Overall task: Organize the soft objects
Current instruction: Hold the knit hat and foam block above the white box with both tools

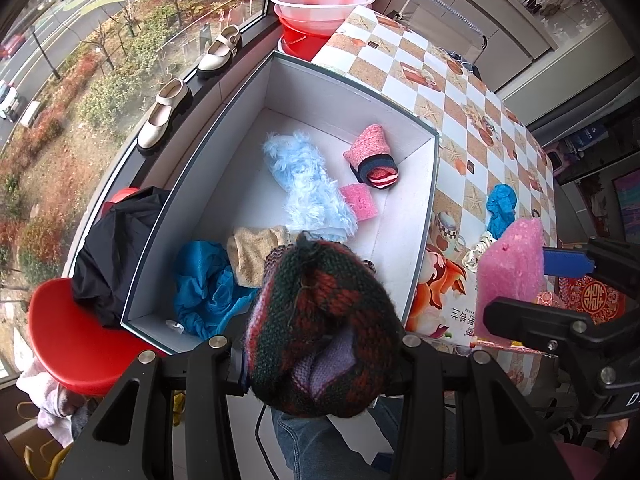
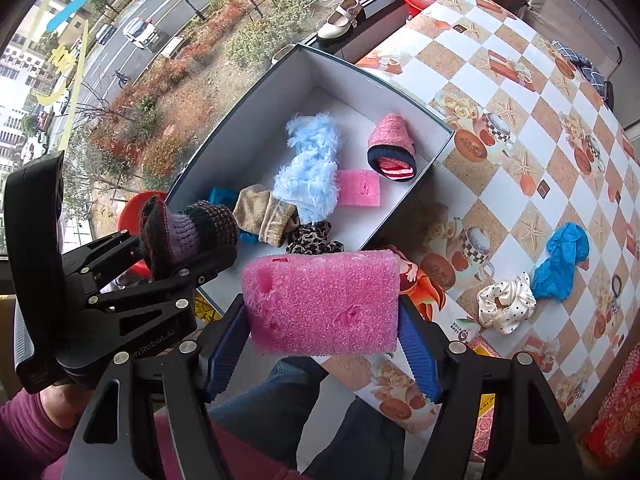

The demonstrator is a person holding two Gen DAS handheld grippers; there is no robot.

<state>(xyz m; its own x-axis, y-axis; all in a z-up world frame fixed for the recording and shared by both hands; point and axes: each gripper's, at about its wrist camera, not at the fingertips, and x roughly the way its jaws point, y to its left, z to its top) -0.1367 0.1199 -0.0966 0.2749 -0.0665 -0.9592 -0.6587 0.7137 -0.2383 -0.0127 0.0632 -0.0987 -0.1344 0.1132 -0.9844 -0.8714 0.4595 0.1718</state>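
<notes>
My left gripper (image 1: 320, 356) is shut on a knitted red, green and purple bundle (image 1: 320, 320), held above the near end of a white open box (image 1: 420, 216). My right gripper (image 2: 324, 344) is shut on a pink foam sponge (image 2: 322, 300), held over the table's near edge beside the box (image 2: 416, 184). Inside the box lie a fluffy light-blue piece (image 1: 308, 184), a pink knitted hat (image 1: 372, 156), a small pink sponge (image 1: 360, 200), a tan sock (image 1: 256, 252) and a blue cloth (image 1: 204, 288). A leopard scrunchie (image 2: 316, 238) shows in the right wrist view.
On the checkered tablecloth (image 2: 520, 92) lie a blue glove (image 2: 560, 260) and a white dotted scrunchie (image 2: 506, 304). Two cream shoes (image 1: 192, 84) stand on the window sill. A red stool (image 1: 72, 340) with a black garment (image 1: 116, 252) stands left of the box. Basins (image 1: 320, 12) sit behind.
</notes>
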